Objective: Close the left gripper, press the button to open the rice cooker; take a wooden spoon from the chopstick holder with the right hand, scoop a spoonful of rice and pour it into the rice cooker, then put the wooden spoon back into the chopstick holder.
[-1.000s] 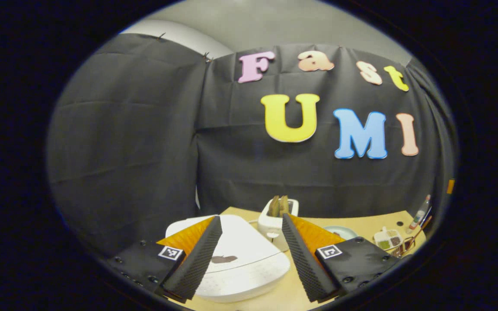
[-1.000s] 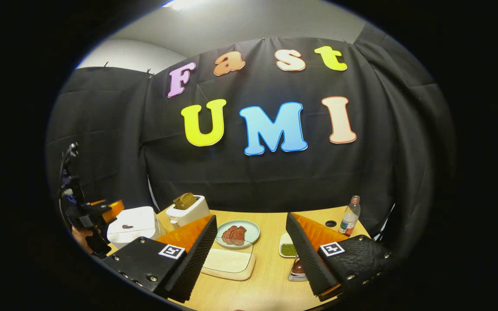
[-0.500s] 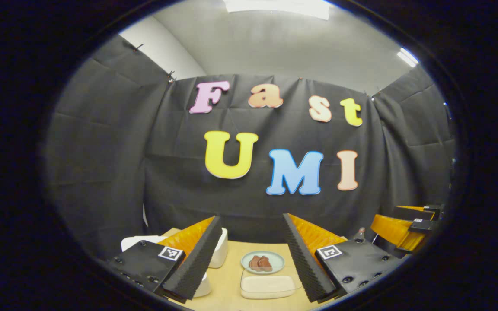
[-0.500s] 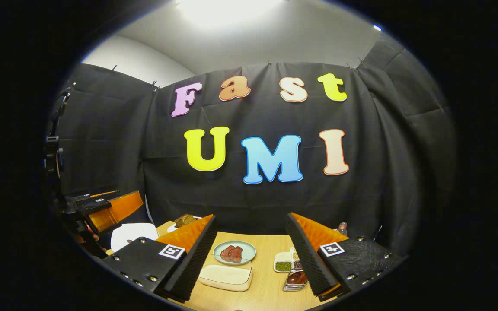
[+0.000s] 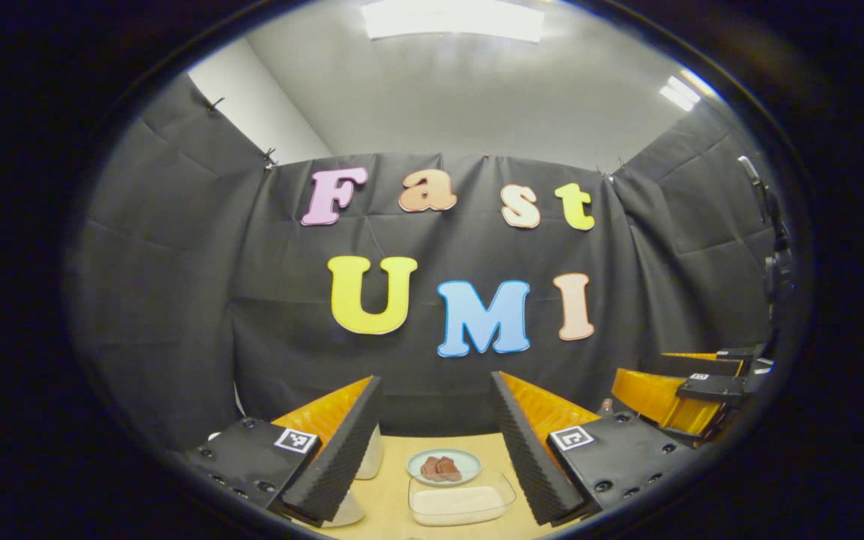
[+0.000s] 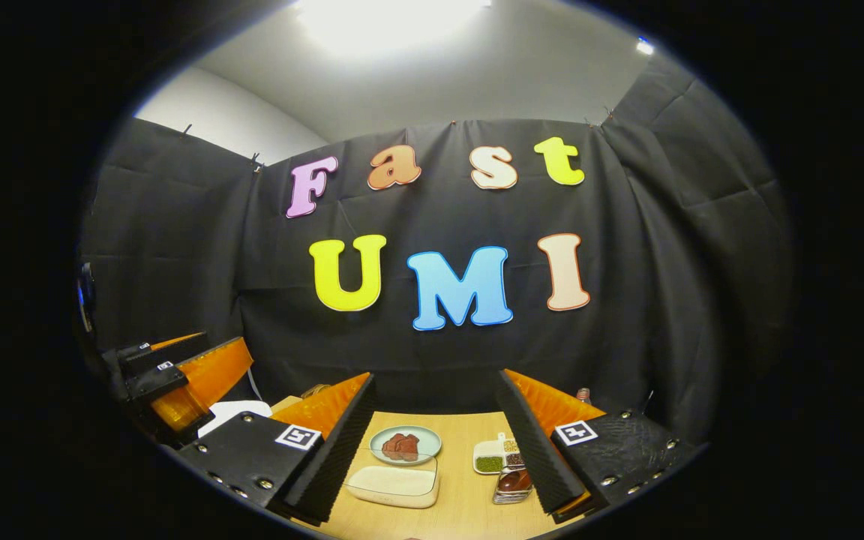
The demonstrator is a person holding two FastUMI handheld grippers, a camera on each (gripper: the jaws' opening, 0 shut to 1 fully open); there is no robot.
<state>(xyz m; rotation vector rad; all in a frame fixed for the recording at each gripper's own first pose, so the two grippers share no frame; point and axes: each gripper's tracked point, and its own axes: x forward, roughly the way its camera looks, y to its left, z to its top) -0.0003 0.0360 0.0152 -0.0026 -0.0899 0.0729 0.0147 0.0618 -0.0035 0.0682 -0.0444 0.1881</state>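
Left gripper (image 5: 432, 439) raised above the wooden table (image 5: 391, 487), fingers wide apart, nothing between them. Right gripper (image 6: 436, 435) likewise spread and empty. Ahead on the table: plate (image 6: 406, 444) of meat, clear box of rice (image 6: 394, 481) just before it. Rice cooker (image 6: 233, 410) at far left in the right gripper view, partly hidden. Holder with the spoon (image 6: 511, 484) low by the right finger.

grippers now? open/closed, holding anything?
Left gripper: open, holding nothing.
Right gripper: open, holding nothing.
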